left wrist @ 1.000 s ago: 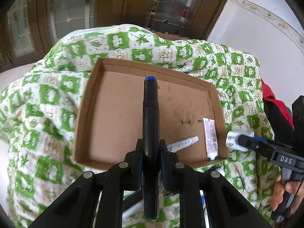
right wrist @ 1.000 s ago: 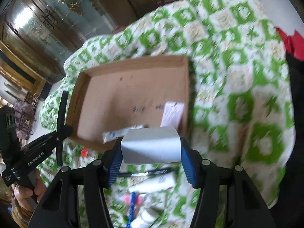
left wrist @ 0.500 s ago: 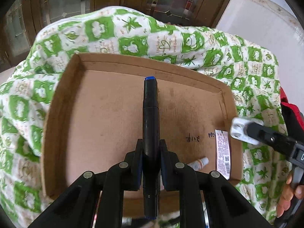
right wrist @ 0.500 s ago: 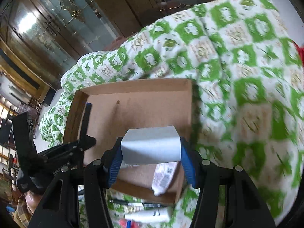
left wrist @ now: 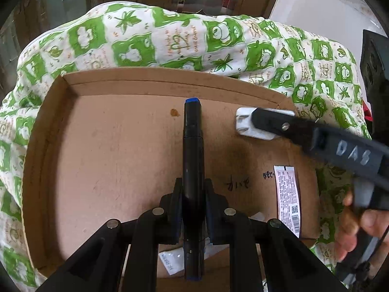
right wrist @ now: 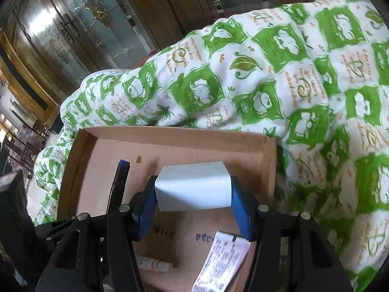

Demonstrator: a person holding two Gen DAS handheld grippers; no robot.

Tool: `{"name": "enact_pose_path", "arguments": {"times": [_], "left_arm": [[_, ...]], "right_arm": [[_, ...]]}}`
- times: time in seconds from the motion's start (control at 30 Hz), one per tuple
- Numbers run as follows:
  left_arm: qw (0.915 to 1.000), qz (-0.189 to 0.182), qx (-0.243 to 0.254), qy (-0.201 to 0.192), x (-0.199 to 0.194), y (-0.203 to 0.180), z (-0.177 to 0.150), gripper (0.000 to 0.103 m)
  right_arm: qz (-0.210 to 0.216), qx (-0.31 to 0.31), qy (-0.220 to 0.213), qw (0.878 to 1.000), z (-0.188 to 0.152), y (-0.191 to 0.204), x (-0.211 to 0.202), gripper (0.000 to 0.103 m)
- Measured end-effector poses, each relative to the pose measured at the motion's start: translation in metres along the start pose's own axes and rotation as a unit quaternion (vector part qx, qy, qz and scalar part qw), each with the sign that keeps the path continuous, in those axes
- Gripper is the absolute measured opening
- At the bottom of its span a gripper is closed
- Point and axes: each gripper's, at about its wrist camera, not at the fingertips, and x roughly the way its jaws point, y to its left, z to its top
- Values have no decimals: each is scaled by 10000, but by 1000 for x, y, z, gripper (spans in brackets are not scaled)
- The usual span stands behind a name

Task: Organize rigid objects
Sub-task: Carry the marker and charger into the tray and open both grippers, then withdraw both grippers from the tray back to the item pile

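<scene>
Left gripper [left wrist: 192, 194] has its jaws clamped on a black marker [left wrist: 192, 146] with blue ends, pointing straight out over the middle of the cardboard tray [left wrist: 43, 146]. Right gripper [right wrist: 193, 204] has its jaws squeezed on a white block [right wrist: 194, 185], over the tray's far right corner. Inside the tray near its front right edge lies a printed tube [left wrist: 288, 202], plus a smaller tube [right wrist: 155, 265] beside it. The tray sits on a green and white quilt [right wrist: 267, 73].
</scene>
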Motion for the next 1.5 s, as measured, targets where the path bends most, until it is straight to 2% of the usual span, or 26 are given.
{"name": "enact_pose_path", "arguments": {"times": [0.3, 0.33, 0.4, 0.53, 0.63, 0.8, 0.87, 0.9, 0.97, 1.0, 1.03, 1.17, 1.33, 1.5], "left_arm": [[9999, -112, -8, 70, 11, -14, 15, 15], [9999, -129, -21, 92, 11, -14, 16, 15], [9998, -144, -44, 91, 9, -10, 13, 15], [9994, -237, -237, 111, 14, -11, 15, 15], [9989, -323, -295, 146, 21, -26, 17, 15], [9972, -625, -199, 350, 30, -62, 6, 15], [9974, -585, -185, 388, 30, -70, 5, 15], [9977, -532, -155, 397, 30, -73, 5, 17], [9984, -419, -161, 357, 26, -74, 8, 33], [9986, -391, -208, 297, 22, -72, 10, 51], [9987, -378, -267, 217, 15, -67, 11, 63], [9982, -433, -410, -58, -17, -50, 16, 65], [9997, -233, -42, -69, -49, -32, 0, 70], [9999, -93, 73, 107, -69, 10, -54, 71]], "right_arm": [[-171, -361, -11, 9992, -12, 8, 7, 59], [-183, -377, -34, 9991, -12, 9, 6, 60], [-155, -402, -123, 9990, -11, 11, -1, 68], [-63, -220, -431, 9988, -6, 8, -25, 71], [-31, -53, -582, 9983, -2, 3, -39, 76], [-30, 218, -553, 9982, -5, -12, -49, 76], [-46, 397, -519, 9979, -8, -20, -53, 76], [-18, 460, -517, 9976, -9, -23, -55, 76], [-34, 562, -556, 9969, -12, -28, -64, 76], [-37, 583, -575, 9966, -13, -29, -67, 76], [-25, 610, -604, 9963, -13, -29, -72, 76], [37, 626, -549, 9965, -19, -29, -86, 76], [116, 487, -207, 9985, -32, -13, -87, 76], [187, 318, 253, 9990, -49, 11, -81, 77]]}}
